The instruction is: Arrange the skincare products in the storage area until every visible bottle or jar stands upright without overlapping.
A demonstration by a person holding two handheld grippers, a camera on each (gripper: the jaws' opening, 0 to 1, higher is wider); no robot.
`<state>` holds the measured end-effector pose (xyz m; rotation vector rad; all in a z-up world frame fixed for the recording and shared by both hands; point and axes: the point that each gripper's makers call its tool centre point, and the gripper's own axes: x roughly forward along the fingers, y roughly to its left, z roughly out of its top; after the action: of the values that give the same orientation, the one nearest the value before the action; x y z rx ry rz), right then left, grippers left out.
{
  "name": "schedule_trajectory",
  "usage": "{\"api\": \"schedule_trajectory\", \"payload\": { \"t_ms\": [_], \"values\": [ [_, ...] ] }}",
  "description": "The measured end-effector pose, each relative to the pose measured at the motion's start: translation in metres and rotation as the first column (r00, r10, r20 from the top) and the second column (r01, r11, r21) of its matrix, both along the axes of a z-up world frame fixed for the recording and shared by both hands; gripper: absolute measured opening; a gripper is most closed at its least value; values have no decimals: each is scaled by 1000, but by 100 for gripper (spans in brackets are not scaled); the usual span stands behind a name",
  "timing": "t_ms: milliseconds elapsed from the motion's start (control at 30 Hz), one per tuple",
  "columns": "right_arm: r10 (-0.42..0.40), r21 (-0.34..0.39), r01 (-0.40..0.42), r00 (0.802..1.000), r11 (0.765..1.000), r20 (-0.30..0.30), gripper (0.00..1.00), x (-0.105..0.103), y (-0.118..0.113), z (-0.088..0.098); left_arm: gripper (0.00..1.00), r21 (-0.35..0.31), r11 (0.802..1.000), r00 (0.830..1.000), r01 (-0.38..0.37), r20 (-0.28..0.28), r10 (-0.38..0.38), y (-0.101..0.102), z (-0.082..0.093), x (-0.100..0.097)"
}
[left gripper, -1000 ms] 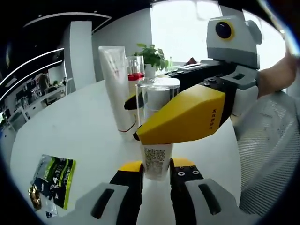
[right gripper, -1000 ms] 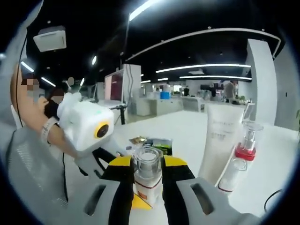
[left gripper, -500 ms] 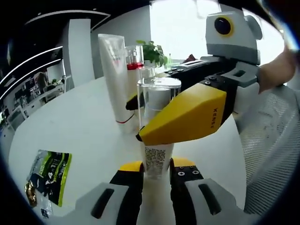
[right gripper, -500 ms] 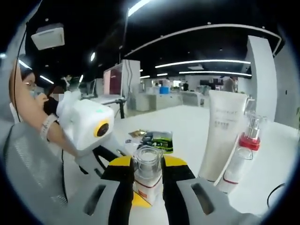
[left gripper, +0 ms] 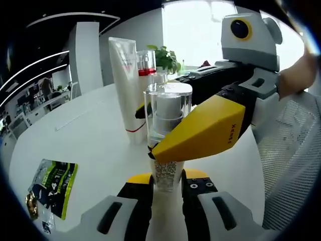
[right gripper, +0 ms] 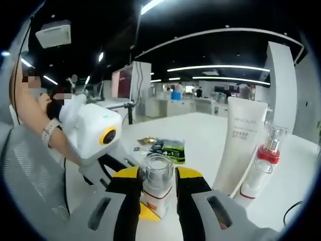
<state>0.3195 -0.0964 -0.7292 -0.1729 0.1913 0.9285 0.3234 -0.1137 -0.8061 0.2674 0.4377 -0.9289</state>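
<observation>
A small bottle (left gripper: 168, 113) with a clear cap and a white labelled base stands upright over the white table (left gripper: 85, 140). My left gripper (left gripper: 167, 176) is shut on its base. My right gripper (left gripper: 166, 125) reaches in from the right, one yellow jaw on each side of the bottle's middle. In the right gripper view the same bottle (right gripper: 157, 183) sits between my right gripper's (right gripper: 158, 173) jaws, which stand slightly apart from it. Below it is the left gripper (right gripper: 148, 211). A white tube (left gripper: 125, 90) and a red-collared pump bottle (left gripper: 145, 65) stand upright just behind.
A green sachet (left gripper: 55, 186) lies flat on the table to the left. A potted plant (left gripper: 163, 60) stands at the far edge. The tube (right gripper: 241, 145) and pump bottle (right gripper: 263, 160) are to the right in the right gripper view, the sachet (right gripper: 168, 149) beyond. A mesh chair (left gripper: 291, 160) is at right.
My right gripper's jaws have widened a little around the bottle. The left gripper keeps its hold on the base. Both views shifted slightly with the hands.
</observation>
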Motion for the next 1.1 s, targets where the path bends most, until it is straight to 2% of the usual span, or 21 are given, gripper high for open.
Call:
{"api": "schedule_trajectory", "payload": {
  "t_ms": [600, 800, 900, 1100],
  "values": [
    [4, 1, -4, 1000, 1000, -18, 28, 0, -1, -3, 23, 0, 1000, 1000, 10, 23, -10, 1, 3, -2],
    [13, -27, -14, 1000, 1000, -22, 30, -2, -6, -3, 27, -1, 1000, 999, -6, 37, 6, 6, 8, -1],
    [21, -30, -21, 999, 999, -26, 30, -5, -10, -1, 27, -16, 999, 999, -29, 20, 30, 9, 10, -2],
    [65, -60, -67, 997, 996, -39, 28, -17, -19, 1, 26, 0, 998, 998, -61, 24, 61, 17, 12, -3]
  ]
}}
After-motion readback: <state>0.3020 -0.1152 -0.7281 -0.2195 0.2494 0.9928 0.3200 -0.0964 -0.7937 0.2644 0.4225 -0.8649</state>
